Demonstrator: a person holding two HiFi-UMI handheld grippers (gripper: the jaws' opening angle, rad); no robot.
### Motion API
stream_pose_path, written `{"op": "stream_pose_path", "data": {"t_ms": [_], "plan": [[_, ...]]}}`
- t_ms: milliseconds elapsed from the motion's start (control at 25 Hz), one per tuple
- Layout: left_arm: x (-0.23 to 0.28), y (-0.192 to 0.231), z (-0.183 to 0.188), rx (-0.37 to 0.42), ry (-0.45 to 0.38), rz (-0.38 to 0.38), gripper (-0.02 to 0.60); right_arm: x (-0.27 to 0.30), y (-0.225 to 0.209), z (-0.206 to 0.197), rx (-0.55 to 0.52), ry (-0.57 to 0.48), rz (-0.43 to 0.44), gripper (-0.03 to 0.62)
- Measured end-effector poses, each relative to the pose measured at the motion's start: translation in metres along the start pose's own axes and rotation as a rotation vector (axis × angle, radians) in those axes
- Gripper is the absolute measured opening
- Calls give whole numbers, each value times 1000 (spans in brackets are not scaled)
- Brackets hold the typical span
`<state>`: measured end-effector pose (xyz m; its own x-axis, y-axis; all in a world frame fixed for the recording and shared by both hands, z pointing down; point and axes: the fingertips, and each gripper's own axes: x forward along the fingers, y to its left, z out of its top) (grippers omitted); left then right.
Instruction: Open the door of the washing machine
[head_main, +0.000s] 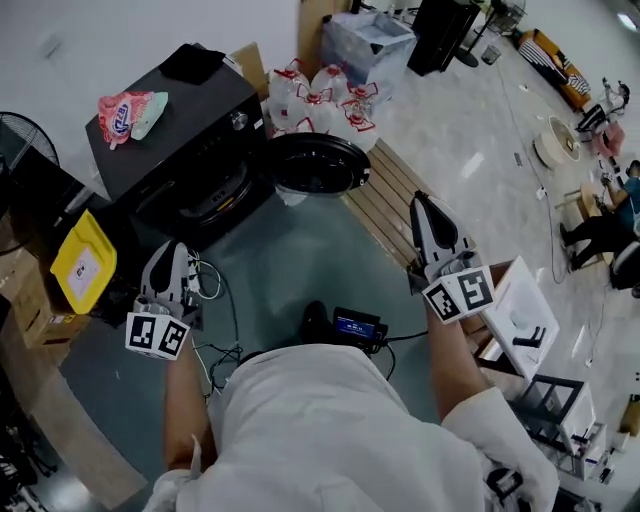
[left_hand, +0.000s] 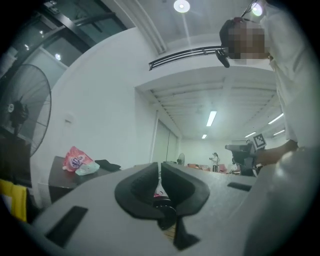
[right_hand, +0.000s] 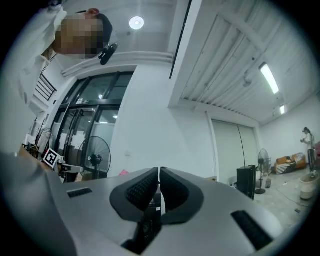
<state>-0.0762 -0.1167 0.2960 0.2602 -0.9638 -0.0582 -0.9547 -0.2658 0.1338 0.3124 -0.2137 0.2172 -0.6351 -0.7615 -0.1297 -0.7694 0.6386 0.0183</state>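
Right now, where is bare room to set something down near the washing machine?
Washing machine top is bare between pink packet, black cloth and front edge. Floor is bare below the open door. Crowded: white jugs behind the door.

Cool, even indoor light is falling from a round ceiling lamp (left_hand: 181, 6) and long tube lights (left_hand: 211, 118), glaring in patches off the pale floor (head_main: 470, 165) in the head view, while both gripper views are bulging like a fisheye, darkening to black at the corners and blurring the nearest foreground.
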Motion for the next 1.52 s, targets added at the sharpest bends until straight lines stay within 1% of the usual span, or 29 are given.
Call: {"op": "stream_pose_path", "data": {"t_ms": [120,280,360,440,520,640,800,960,1040,1160,1280,1400,1440,1520], "plan": [[-44,14,4,40,-6,16,25,-20,45,2,-13,0,-26,35],[-103,30,-1,44,16,31,25,-47,117,-24,14,23,-89,35],[-131,33,-8,56,35,23,25,-58,153,-42,46,45,-95,35],[-157,35,-22,37,54,13,25,-69,185,-60,64,81,-92,35],[-179,35,-32,6,55,6,25,-80,212,-72,54,111,-94,35],[-201,30,-42,5,65,7,25,-95,239,-80,34,137,-88,35],[-211,11,-41,19,65,-6,25,-108,252,-86,0,155,-78,35],[-217,-22,-30,79,67,-39,23,-121,259,-77,-3,122,-55,35],[-220,-36,-26,98,67,-41,23,-127,263,-77,13,117,-32,35],[-223,-58,-16,115,45,-14,23,-143,260,-80,64,137,-9,35],[-228,-86,-18,121,68,-20,23,-178,253,-76,52,134,-20,35],[-240,-112,-22,127,94,-26,23,-208,251,-82,82,153,-9,35],[-244,-121,-26,140,104,-26,23,-216,251,-89,102,173,5,35],[-252,-139,-35,195,135,-23,23,-230,250,-106,145,217,21,35]]}}
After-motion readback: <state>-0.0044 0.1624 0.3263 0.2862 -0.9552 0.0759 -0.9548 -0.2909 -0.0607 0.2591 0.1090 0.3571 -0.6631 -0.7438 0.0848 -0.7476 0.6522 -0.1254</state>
